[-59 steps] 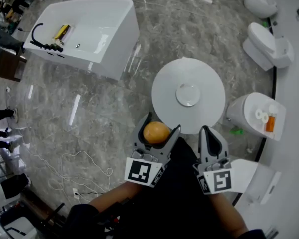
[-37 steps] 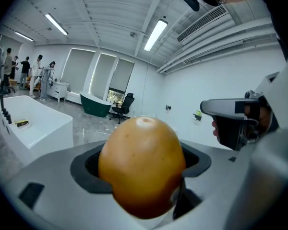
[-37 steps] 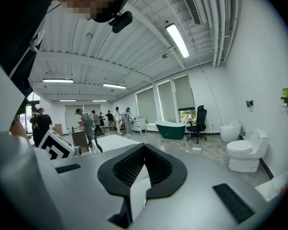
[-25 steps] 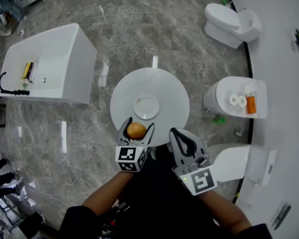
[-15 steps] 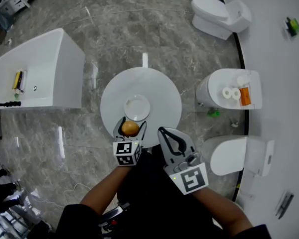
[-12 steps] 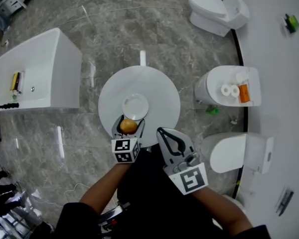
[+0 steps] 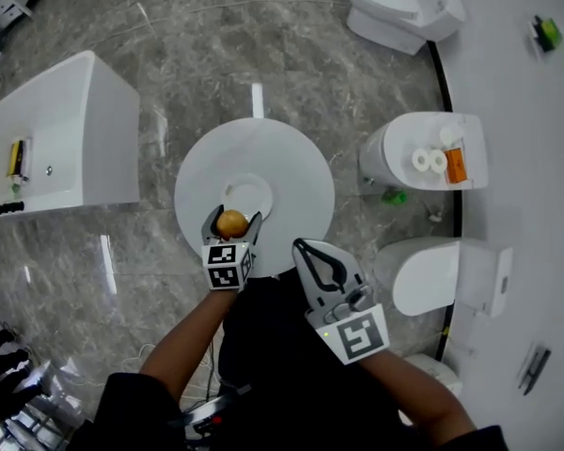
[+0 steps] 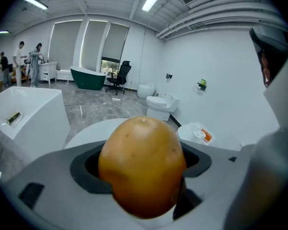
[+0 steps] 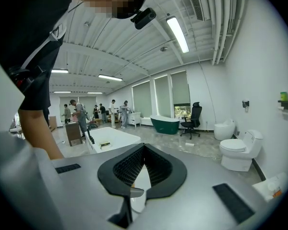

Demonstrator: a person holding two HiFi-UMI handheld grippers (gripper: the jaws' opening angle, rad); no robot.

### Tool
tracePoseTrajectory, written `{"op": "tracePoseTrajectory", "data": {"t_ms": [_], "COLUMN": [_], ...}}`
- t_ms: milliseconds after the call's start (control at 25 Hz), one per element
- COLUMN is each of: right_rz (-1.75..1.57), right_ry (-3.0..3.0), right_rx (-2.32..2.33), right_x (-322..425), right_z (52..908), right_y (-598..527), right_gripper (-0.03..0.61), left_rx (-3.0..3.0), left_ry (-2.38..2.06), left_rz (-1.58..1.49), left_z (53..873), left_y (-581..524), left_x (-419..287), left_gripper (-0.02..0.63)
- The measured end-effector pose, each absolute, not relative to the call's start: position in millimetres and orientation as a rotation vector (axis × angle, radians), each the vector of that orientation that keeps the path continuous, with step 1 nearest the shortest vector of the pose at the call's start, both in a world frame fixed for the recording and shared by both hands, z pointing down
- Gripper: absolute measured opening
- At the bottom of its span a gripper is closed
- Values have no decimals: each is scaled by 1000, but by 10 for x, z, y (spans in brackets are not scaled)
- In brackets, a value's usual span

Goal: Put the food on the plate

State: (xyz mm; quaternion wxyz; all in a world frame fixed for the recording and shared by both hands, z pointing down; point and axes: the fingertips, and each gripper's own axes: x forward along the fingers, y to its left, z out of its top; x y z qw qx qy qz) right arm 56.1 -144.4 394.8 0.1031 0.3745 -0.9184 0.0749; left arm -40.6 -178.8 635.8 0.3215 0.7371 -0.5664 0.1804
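Holds the round orange-yellow food (image 8: 142, 164) in the left gripper (image 7: 232, 217), fingers pressed against its two sides. Sits, in the head view, at the near rim of the small white plate (image 7: 255, 187) in the middle of the round white bench (image 7: 296, 163); cannot tell whether touching the plate or raised above it. Hangs the right gripper (image 7: 305, 249) at the bench's near edge, close to the body, fingers shut together with nothing between them. Stands on grey marble floor (image 7: 197, 45), with a white bathtub (image 7: 56, 139) left and a toilet (image 7: 404, 7) right.
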Motion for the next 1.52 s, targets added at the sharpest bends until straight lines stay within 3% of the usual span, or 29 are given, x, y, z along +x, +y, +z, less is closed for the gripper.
{"op": "tracePoseTrajectory", "data": {"t_ms": [1520], "right_rz": [269], "right_ry": [-2589], "right_rx": [1099], "right_x": [1038], "right_z": [4250], "right_y": [-1523], "right_gripper": [6], "left_rx": [1810], "left_ry": [-1271], "left_rz": [755], "left_z": [7741], "left_y": [-2016], "left_x": [-240], "left_gripper": [376]}}
